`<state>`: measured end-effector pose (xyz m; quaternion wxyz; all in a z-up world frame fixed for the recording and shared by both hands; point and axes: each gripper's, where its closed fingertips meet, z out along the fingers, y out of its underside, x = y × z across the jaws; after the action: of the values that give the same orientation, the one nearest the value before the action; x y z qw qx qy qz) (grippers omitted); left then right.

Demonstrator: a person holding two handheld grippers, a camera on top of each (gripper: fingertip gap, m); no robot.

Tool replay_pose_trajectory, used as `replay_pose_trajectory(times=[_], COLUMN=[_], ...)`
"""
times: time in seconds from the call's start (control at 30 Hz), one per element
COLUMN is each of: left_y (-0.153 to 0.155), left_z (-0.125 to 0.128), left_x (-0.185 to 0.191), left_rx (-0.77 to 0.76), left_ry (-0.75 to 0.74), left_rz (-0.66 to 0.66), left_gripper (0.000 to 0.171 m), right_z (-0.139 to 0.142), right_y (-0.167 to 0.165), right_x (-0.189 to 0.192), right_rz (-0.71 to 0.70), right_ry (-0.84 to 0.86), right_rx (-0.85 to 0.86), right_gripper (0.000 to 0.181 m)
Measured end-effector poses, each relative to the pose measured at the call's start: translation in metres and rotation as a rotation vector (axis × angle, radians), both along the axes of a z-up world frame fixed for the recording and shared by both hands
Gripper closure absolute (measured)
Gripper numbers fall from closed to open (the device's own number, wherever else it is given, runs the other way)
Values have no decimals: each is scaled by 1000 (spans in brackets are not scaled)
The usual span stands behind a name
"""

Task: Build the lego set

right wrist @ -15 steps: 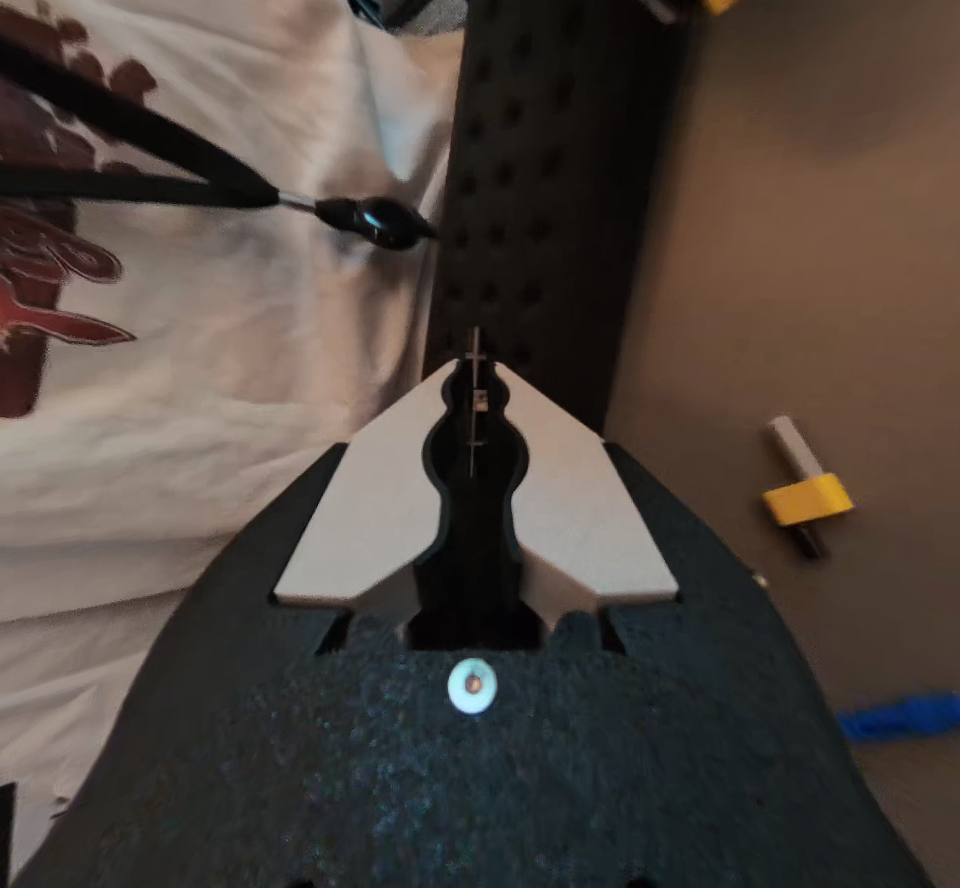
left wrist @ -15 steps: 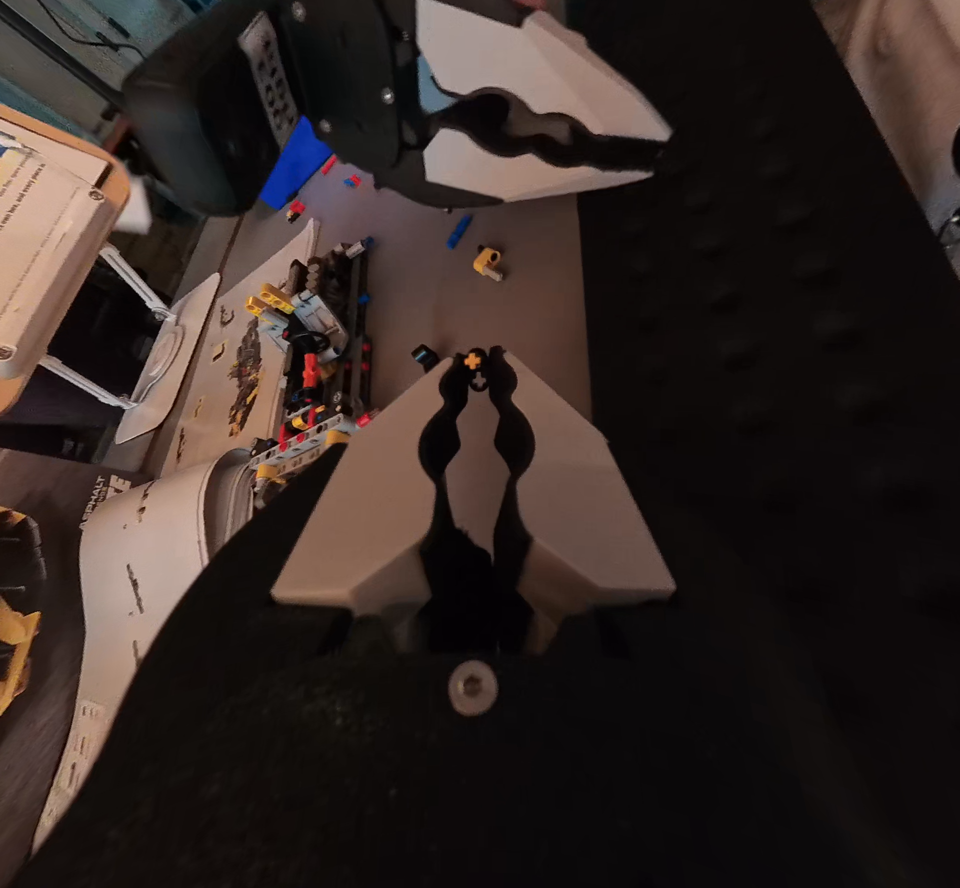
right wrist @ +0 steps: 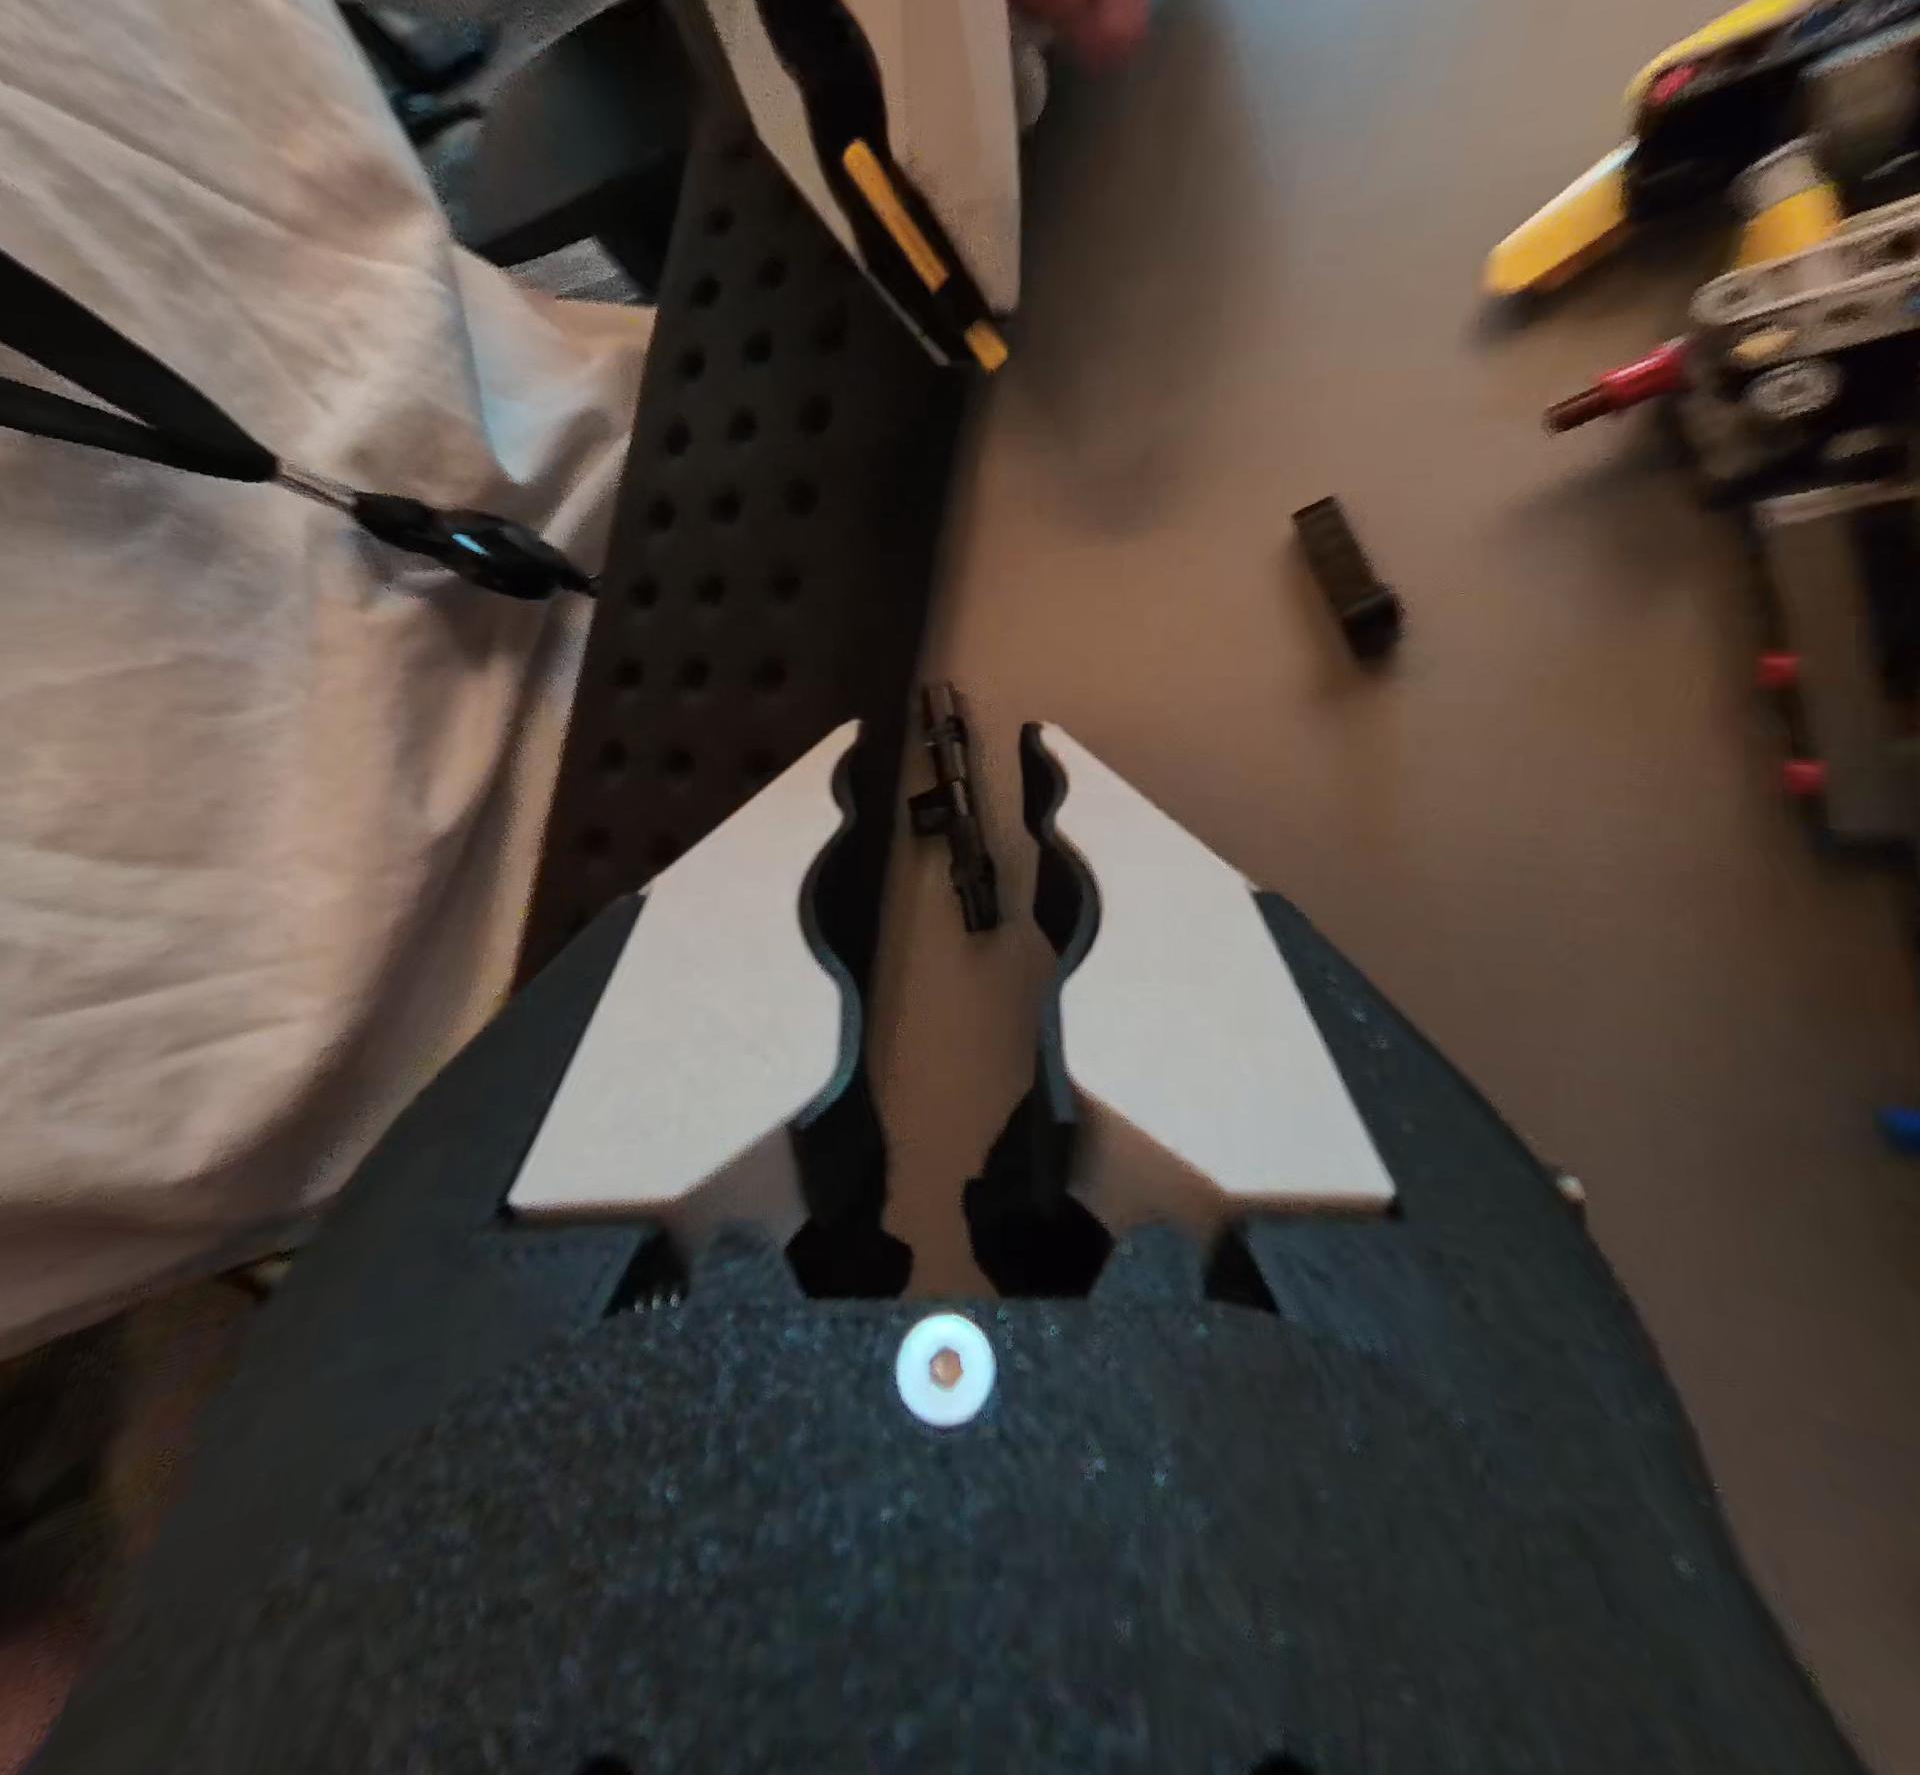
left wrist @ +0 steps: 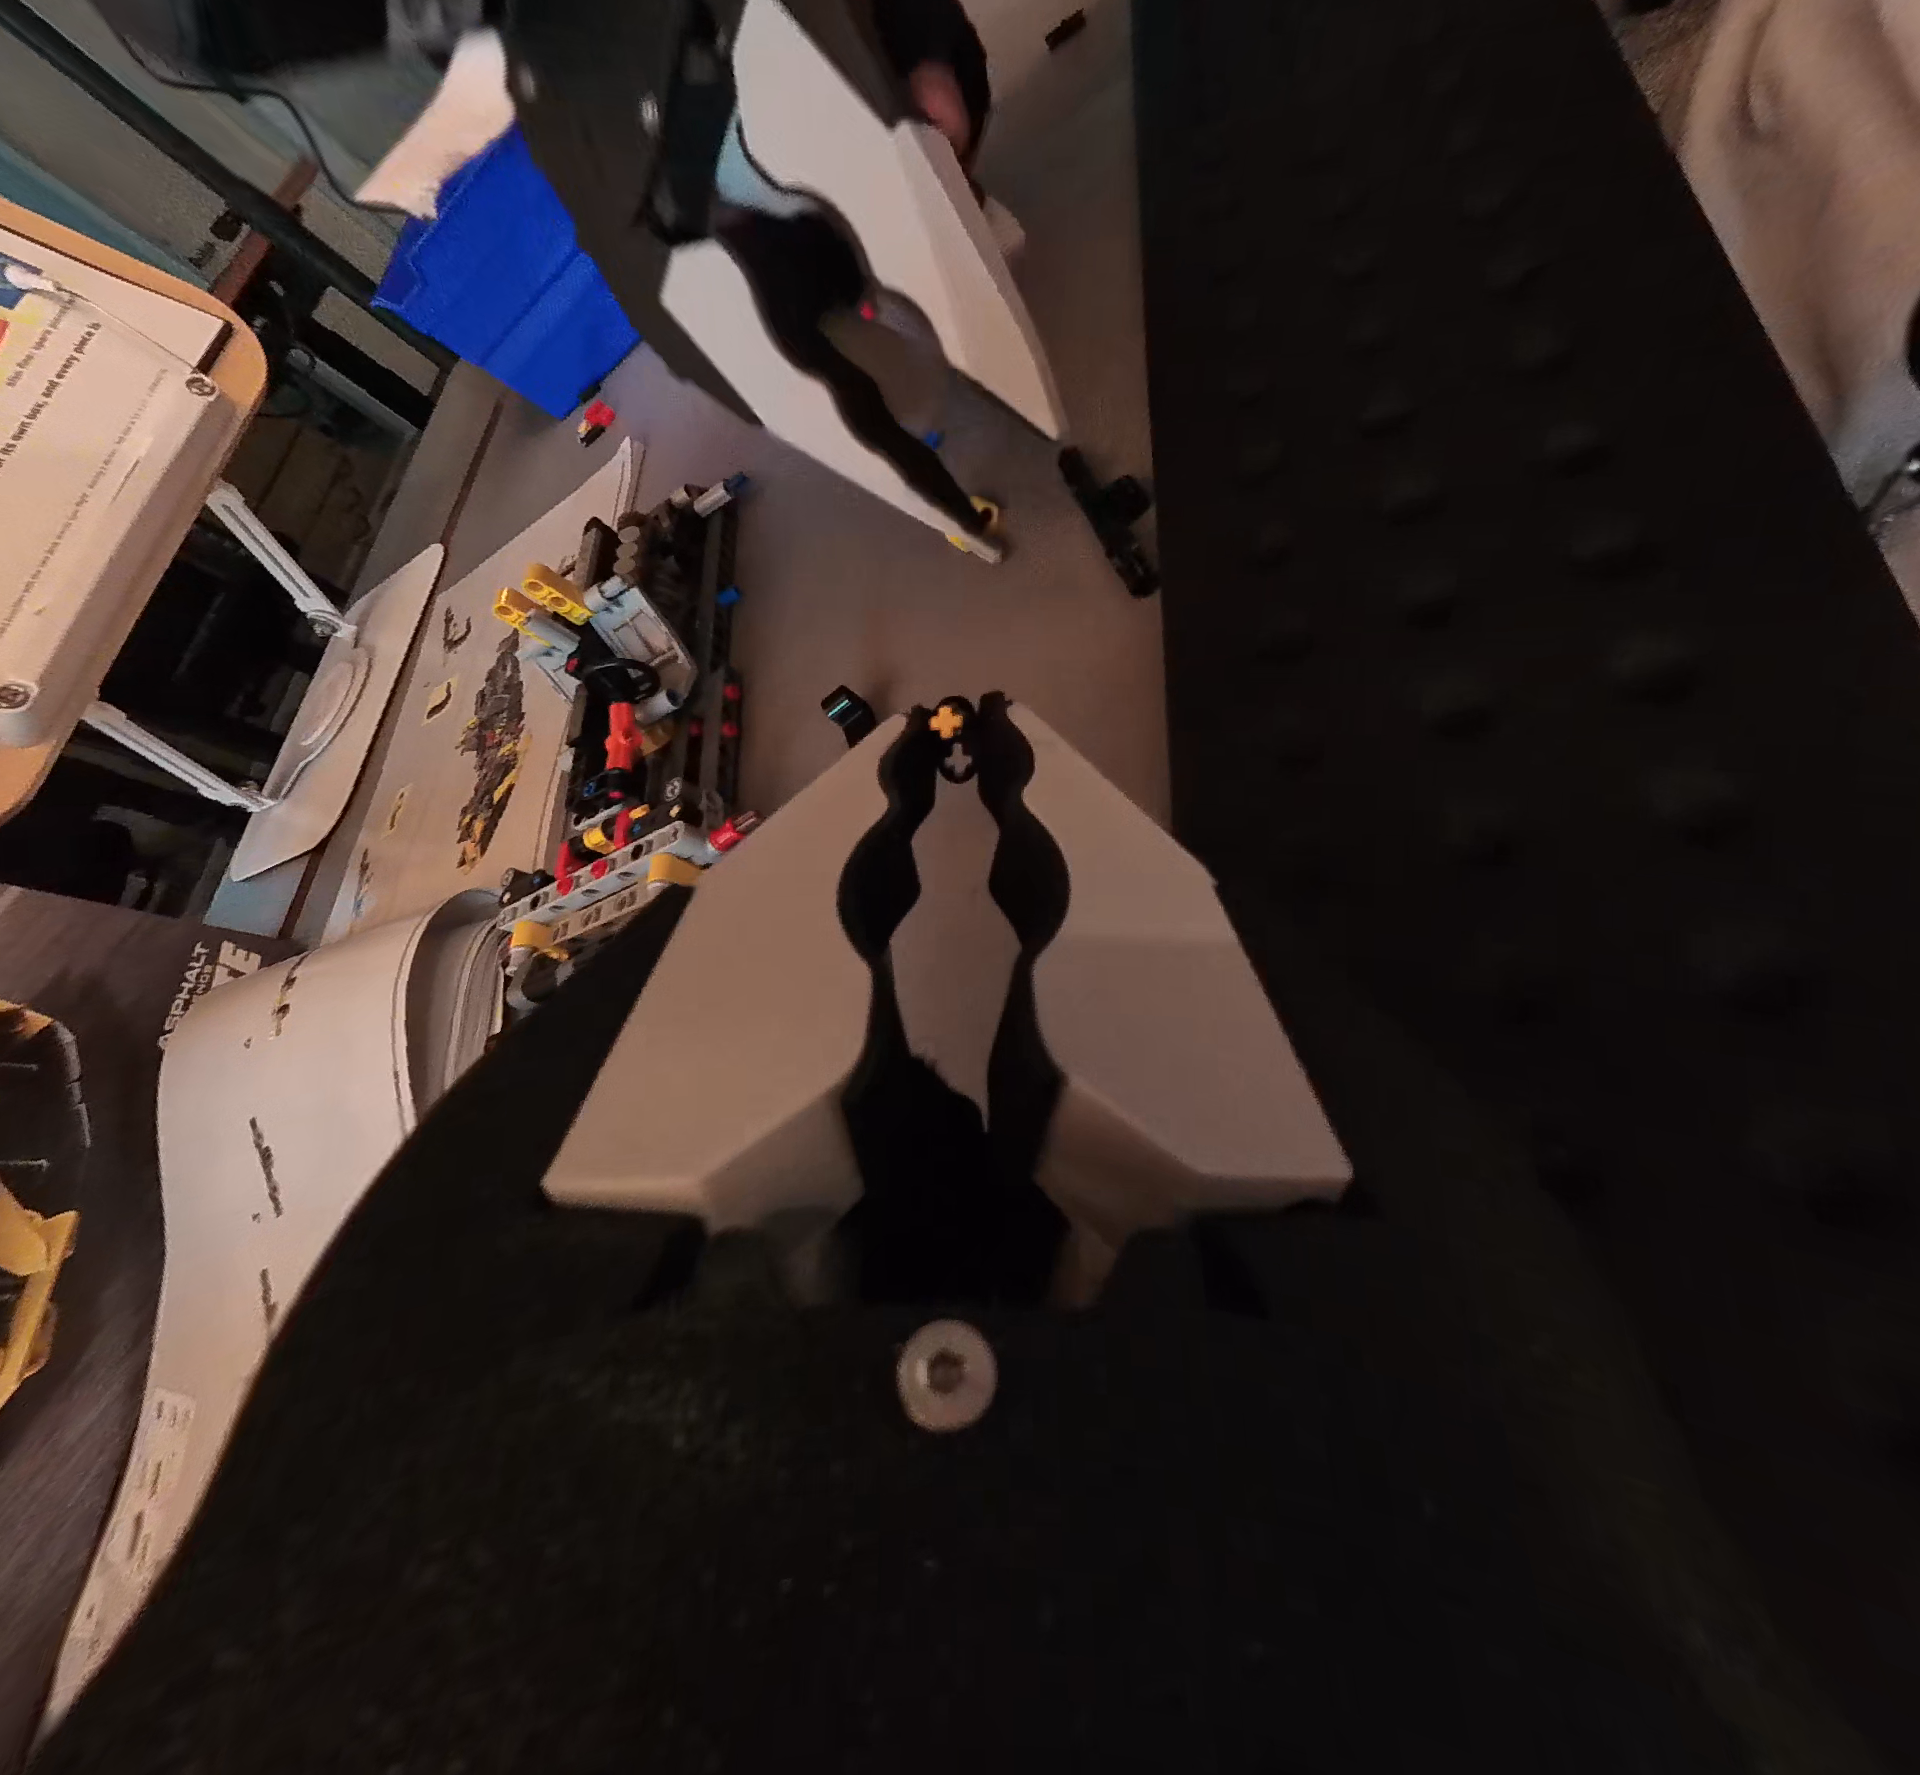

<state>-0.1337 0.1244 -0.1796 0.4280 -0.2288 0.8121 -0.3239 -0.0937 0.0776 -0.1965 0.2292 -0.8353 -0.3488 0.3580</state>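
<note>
Right claw [right wrist: 940, 738] spread apart, straddling black axle-and-connector piece [right wrist: 954, 806] on tabletop [right wrist: 1195, 582]. Left claw [left wrist: 961, 712] clamped on yellow axle piece [left wrist: 945, 719], partly built model [left wrist: 644, 717] at nine o'clock. Pick-up step, by the look; next, close squarely and lift.

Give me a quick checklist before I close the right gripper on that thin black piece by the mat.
1. Right gripper open: ok, jaws wide apart.
2. Thin black piece centred between its fingers: ok in the right wrist view.
3. Fingertips low enough to grip it: cannot tell.
4. Room for the finger on the black perforated mat side: cannot tell; the piece lies right at the mat's edge.
5. Left gripper secure on the yellow axle piece: ok, pinched at the tips.
</note>
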Motion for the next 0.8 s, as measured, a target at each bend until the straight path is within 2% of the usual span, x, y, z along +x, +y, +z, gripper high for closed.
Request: replay_pose_trajectory(times=[0.1, 0.2, 0.43, 0.8], left_y=[1, -2, -4, -1], left_z=[-1, -7, -5, 0], left_x=[1, 2, 2, 3], left_rx=[22, 26, -17, -87], left_ry=[-7, 26, 41, 56], left_rz=[9, 1, -4, 3], left_gripper=[167, 167, 167, 166], right_z=[6, -4, -21, -25], right_y=[0, -17, -15, -6], right_x=[14, 14, 7, 0], right_rz=[-55, -27, 36, 49], right_ry=[-143, -244, -261, -297], right_rx=[215, 255, 285, 246], right_gripper=[155, 161, 161, 166])
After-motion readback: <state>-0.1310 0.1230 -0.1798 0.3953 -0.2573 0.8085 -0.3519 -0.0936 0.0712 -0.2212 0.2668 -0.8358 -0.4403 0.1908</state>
